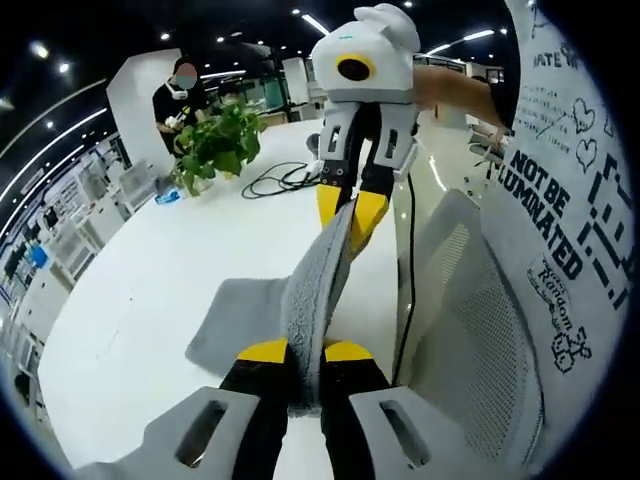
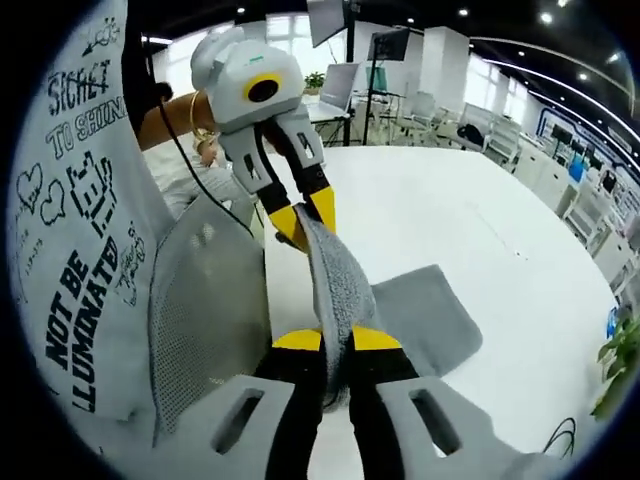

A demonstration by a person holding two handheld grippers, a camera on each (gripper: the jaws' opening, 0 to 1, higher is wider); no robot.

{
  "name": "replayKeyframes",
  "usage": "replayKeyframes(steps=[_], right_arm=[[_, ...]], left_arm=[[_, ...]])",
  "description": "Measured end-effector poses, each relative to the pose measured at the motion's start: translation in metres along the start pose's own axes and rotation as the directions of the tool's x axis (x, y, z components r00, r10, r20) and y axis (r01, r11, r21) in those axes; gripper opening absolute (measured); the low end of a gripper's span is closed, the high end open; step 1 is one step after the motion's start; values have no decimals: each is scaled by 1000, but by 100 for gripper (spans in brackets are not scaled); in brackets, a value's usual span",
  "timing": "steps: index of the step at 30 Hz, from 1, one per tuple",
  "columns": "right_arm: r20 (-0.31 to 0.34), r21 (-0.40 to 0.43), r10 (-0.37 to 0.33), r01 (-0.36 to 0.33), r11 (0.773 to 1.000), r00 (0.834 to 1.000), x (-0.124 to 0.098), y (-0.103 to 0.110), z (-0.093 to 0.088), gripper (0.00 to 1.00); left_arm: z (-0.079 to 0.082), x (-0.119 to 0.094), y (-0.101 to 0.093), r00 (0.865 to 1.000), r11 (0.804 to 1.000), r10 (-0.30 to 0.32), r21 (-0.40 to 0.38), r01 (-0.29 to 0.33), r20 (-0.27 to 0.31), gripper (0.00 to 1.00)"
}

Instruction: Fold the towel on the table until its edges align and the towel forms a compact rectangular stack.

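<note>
Towel (image 1: pixel 310 300): being gray and fuzzy, hanging stretched in the air between the two claws, one part drooping down and lying flat on the table.
Same towel, right gripper view (image 2: pixel 335 285): running as a thin raised strip from the near jaws up to the far claw, with a flat gray flap spreading on the table to the right.
Left gripper (image 1: pixel 305 352): pinching one end of the towel tight between its yellow tips, at the bottom of the left gripper view.
Left gripper again (image 2: pixel 303 222): showing in the right gripper view at the far end of the strip, yellow tips biting the cloth.
Right gripper (image 2: pixel 337 342): squeezing the other end of the towel, jaws pressed together on it.
Right gripper again (image 1: pixel 350 212): showing in the left gripper view higher up, gripping the far end.
Table (image 1: pixel 150 290): being white and wide, lying under the towel.
Plant (image 1: pixel 215 145): sitting green and leafy far back on the table.
Black cable (image 1: pixel 280 180): curling on the table near the plant.
Chair (image 1: pixel 470 330): standing just beside the table edge, gray mesh back.
Shirt (image 1: pixel 555 180): being white with black writing, close to the chair.
</note>
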State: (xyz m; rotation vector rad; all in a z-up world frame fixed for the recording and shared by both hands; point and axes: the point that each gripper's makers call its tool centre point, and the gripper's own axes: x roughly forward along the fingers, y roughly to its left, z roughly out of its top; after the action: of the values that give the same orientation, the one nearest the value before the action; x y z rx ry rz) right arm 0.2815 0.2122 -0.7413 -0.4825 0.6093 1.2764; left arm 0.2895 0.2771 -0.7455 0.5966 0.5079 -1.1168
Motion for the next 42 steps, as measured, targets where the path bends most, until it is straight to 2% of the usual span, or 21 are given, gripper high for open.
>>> replayKeyframes(steps=[11, 17, 25, 28, 36, 42], right_arm=[[-14, 40, -16, 16, 999, 1000, 12, -48, 5, 6], [-27, 71, -15, 17, 997, 1000, 25, -76, -1, 6], [-81, 112, 10, -1, 994, 997, 45, -102, -21, 6], [-89, 147, 13, 1, 989, 996, 54, -114, -28, 7], [-136, 208, 72, -42, 977, 988, 82, -129, -51, 7], [-142, 256, 77, -38, 966, 987, 96, -142, -64, 8]], left_arm=[[2, 24, 50, 1000, 999, 14, 35, -14, 7, 10], [-4, 44, 72, 1000, 1000, -7, 28, 7, -16, 10], [-23, 75, 93, 998, 998, -54, -46, 53, -22, 11], [-33, 87, 98, 998, 991, -63, -123, 59, -27, 10], [-61, 114, 105, 991, 980, -108, -175, 93, -79, 10], [-74, 131, 112, 987, 973, -121, -207, 98, -102, 11]])
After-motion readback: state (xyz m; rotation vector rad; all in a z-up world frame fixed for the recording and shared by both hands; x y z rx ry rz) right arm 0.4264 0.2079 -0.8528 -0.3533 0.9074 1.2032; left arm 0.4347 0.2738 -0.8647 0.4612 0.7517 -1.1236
